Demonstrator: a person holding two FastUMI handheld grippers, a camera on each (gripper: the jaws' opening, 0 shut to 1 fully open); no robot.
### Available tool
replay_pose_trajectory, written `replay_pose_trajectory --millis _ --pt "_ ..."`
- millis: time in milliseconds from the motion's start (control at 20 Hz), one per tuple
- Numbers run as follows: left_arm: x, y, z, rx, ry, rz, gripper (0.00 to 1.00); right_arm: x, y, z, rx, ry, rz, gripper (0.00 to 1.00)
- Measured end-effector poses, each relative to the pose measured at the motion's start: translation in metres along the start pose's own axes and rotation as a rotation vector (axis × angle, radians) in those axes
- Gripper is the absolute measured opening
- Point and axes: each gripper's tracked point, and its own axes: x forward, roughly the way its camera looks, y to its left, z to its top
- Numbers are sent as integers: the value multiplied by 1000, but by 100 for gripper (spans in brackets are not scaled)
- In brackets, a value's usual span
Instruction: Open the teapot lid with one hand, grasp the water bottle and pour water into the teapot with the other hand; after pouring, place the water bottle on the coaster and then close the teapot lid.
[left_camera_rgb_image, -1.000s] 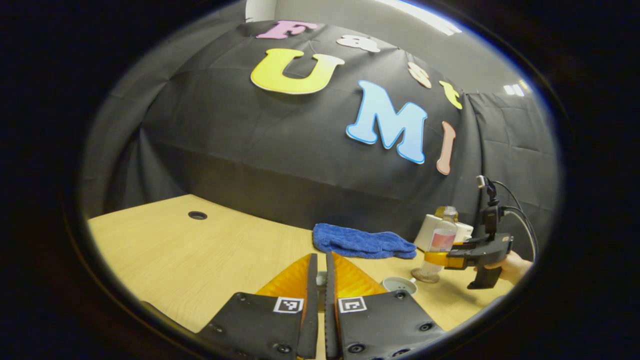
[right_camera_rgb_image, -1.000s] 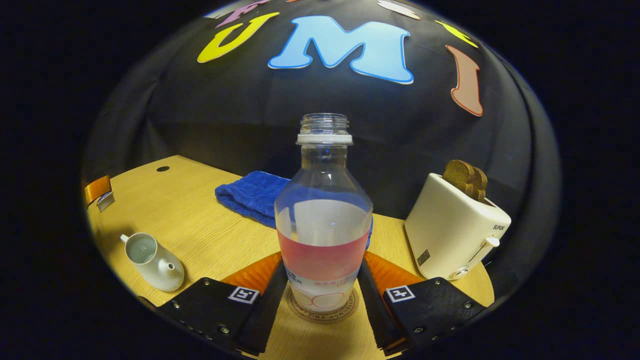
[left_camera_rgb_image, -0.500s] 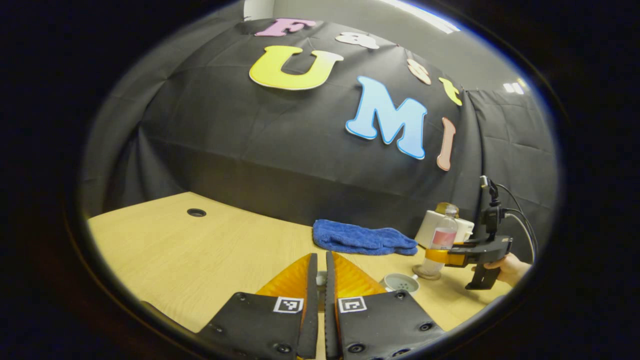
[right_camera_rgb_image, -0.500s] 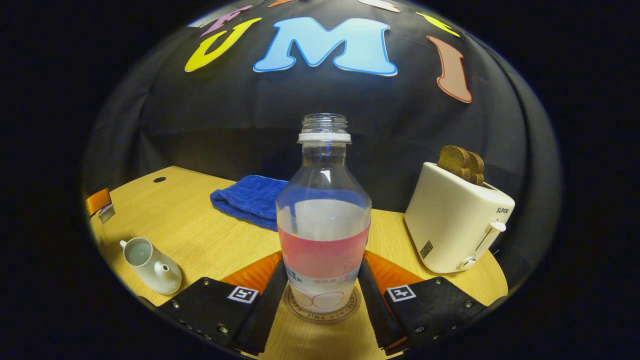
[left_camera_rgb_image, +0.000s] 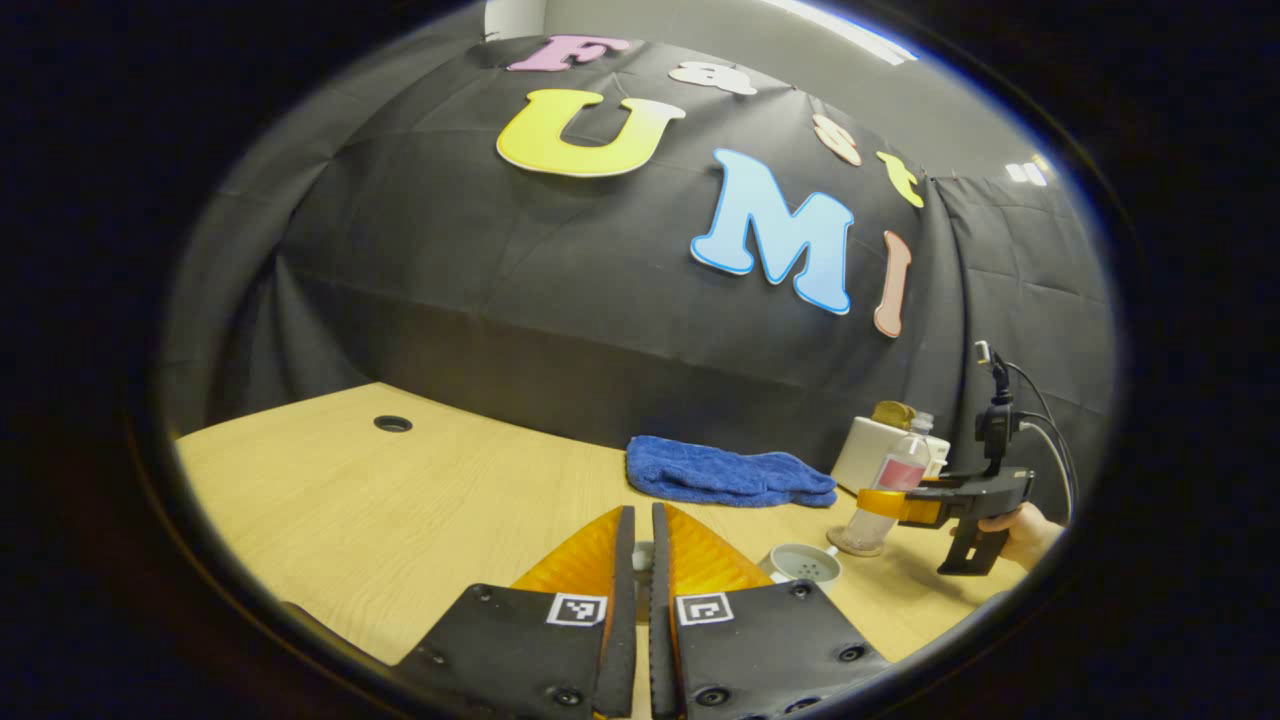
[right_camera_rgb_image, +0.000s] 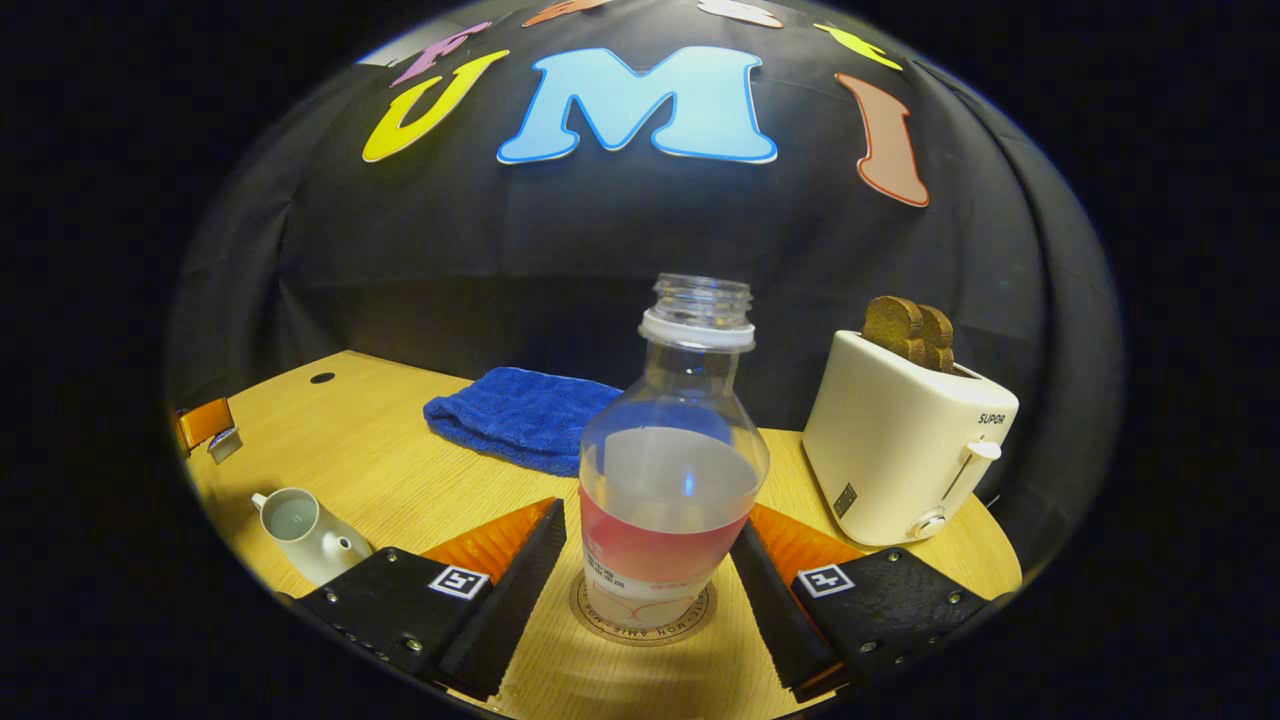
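Right gripper view, L to R: left tool (right_camera_rgb_image: 205, 428) shows at the desk's (right_camera_rgb_image: 400, 470) left edge, small, w/ a pale bit at its tip. Teapot (right_camera_rgb_image: 305, 520) sits near the desk's front-left edge, lid off, mouth open, spout twd the camera. Blue towel (right_camera_rgb_image: 520, 415) lies at the desk's back edge, against the booth wall. Right tool (right_camera_rgb_image: 645, 560) has its fingers spread wide on either side of the water bottle (right_camera_rgb_image: 672, 490), gaps on both sides, gripping nothing. Bottle stands upright on the round coaster (right_camera_rgb_image: 640, 620), cap off, abt half full, pink label band. White toaster (right_camera_rgb_image: 905, 445) near the desk's right edge, two brown slices (right_camera_rgb_image: 908, 328) sticking up from its slots.

Left gripper view, L to R: cable hole (left_camera_rgb_image: 392, 423) twd the desk's far left corner. Left tool (left_camera_rgb_image: 640, 535) fingers nearly together, only a thin slit btwn them; a small pale thing sits in that slit at the tips, prob. the lid, can't tell for sure. Teapot just right of those tips, open. Farther right, bottle on coaster, right tool's fingers alongside it, a hand (left_camera_rgb_image: 1020, 530) on its grip.
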Motion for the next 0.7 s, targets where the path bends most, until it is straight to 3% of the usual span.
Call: replay_pose_trajectory --millis 450,700 --pt "0 -5 -2 8 6 -11 12 -46 -8 63 24 -135 -14 96" --pt "-8 -31 8 61 -5 -68 12 -91 -7 67 26 -182 -17 96"
